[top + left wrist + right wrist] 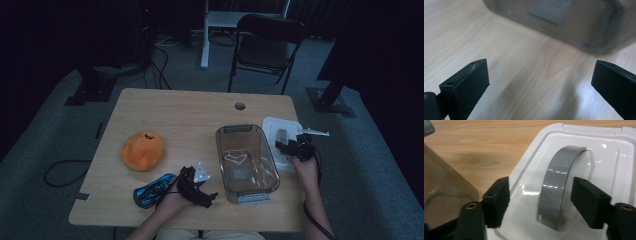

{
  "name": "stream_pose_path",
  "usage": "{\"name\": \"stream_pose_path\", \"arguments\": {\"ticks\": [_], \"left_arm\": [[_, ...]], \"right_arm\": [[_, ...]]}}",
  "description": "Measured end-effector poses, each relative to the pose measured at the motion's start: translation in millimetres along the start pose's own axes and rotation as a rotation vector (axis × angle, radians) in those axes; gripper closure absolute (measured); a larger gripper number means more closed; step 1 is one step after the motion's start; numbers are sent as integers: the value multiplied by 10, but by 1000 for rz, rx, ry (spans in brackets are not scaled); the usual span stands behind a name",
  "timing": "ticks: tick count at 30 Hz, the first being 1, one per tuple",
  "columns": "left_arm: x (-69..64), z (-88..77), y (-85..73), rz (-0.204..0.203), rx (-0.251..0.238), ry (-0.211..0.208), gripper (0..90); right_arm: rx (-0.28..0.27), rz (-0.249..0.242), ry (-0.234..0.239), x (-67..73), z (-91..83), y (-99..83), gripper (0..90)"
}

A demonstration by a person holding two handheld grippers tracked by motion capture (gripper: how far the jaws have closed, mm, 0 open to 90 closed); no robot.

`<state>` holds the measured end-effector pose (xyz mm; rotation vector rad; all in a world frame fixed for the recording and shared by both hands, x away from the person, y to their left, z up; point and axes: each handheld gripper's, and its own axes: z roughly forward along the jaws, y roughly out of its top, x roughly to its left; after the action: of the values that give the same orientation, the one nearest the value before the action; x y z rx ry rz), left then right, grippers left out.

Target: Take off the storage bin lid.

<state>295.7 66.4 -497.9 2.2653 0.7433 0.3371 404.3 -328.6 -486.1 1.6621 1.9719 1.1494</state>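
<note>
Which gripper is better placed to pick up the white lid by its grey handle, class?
Right. The right gripper sits over the white lid, its open jaws either side of the grey handle. The left gripper faces bare table across the clear container.

Left gripper (212, 196), lower centre of the high view: black body carrying a pale grey three-cornered plate (201, 173) on top. In the left gripper view its two jaws appear as matte black rectangular blocks at lower left and lower right, each with small round holes in the upper face. Right gripper (278, 145), right of centre in the high view: black body, pale grey plate (314, 132), thin black cable (312, 217) trailing toward the lower edge. In the right gripper view, brass-coloured inserts sit behind each black jaw block. Both forearms are bare, with no sleeve visible.
</note>
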Motion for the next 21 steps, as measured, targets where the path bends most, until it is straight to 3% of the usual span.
{"name": "stream_pose_path", "arguments": {"ticks": [2, 5, 8, 13, 21], "left_arm": [[28, -28, 41, -11, -5, 10, 20], [90, -64, 128, -17, -1, 15, 20], [159, -89, 201, -36, -6, 24, 20], [286, -78, 300, -54, -22, 49, 19], [450, 60, 407, -67, 8, 92, 20]], "right_arm": [[8, -28, 9, 22, -21, -21, 151], [14, -62, 3, 45, -45, -54, 130], [-15, -107, -8, 67, -85, -90, 124], [-70, -125, -23, 108, -197, -166, 123], [-67, -156, -2, 227, -332, -363, 124]]}}
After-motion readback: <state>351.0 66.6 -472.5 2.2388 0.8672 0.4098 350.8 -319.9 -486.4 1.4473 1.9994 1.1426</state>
